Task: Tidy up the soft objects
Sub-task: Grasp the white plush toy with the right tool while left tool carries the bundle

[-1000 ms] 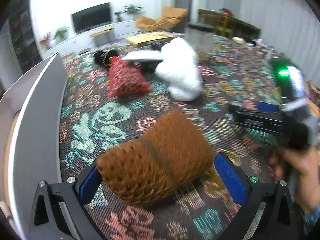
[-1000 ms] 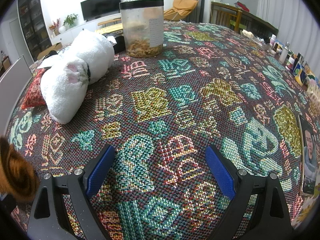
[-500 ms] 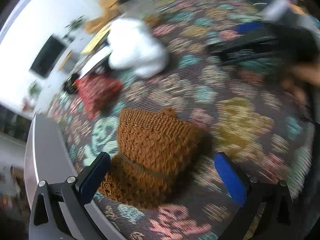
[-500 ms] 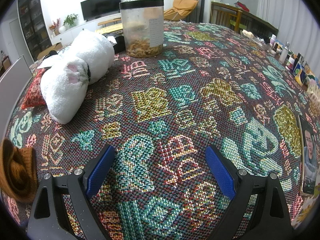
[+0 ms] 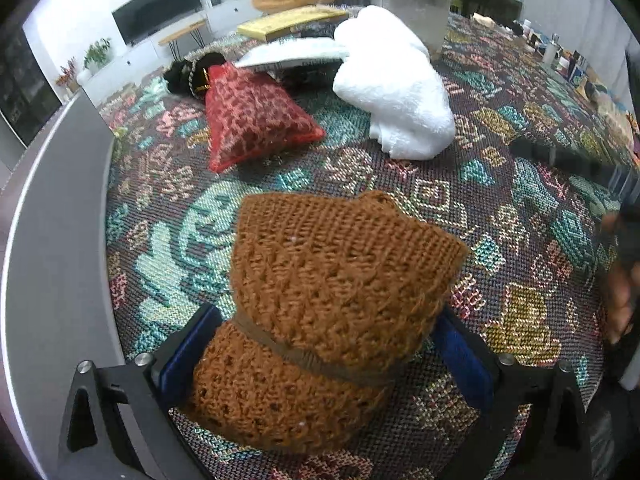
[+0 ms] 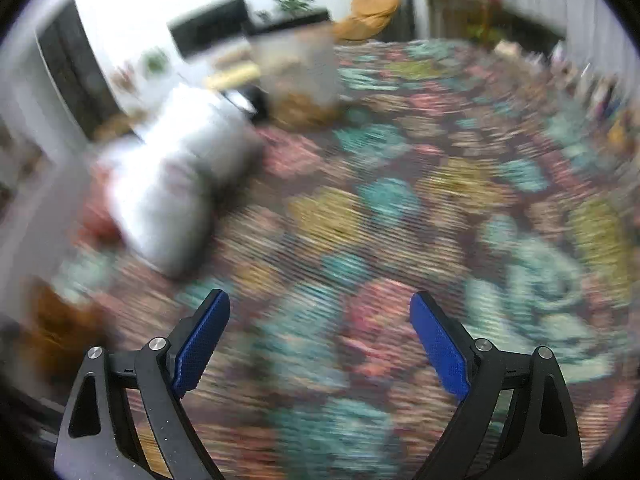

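A folded brown knitted piece with a band around it lies on the patterned cloth between the fingers of my left gripper. The jaws stand wide on either side of it; whether the pads touch it I cannot tell. Beyond it lie a red mesh pouch and a white plush toy. My right gripper is open and empty above the cloth. Its view is blurred; the white toy and the brown knit show at the left.
A grey chair back runs along the table's left edge. A black pouch, books and a clear jar stand behind the soft things. Small bottles line the right side. The other hand is at the right edge.
The brown knit now lies on the cloth between my left fingers, and the left view has steadied and levelled. My right gripper, still before, is now moving and its view is blurred.
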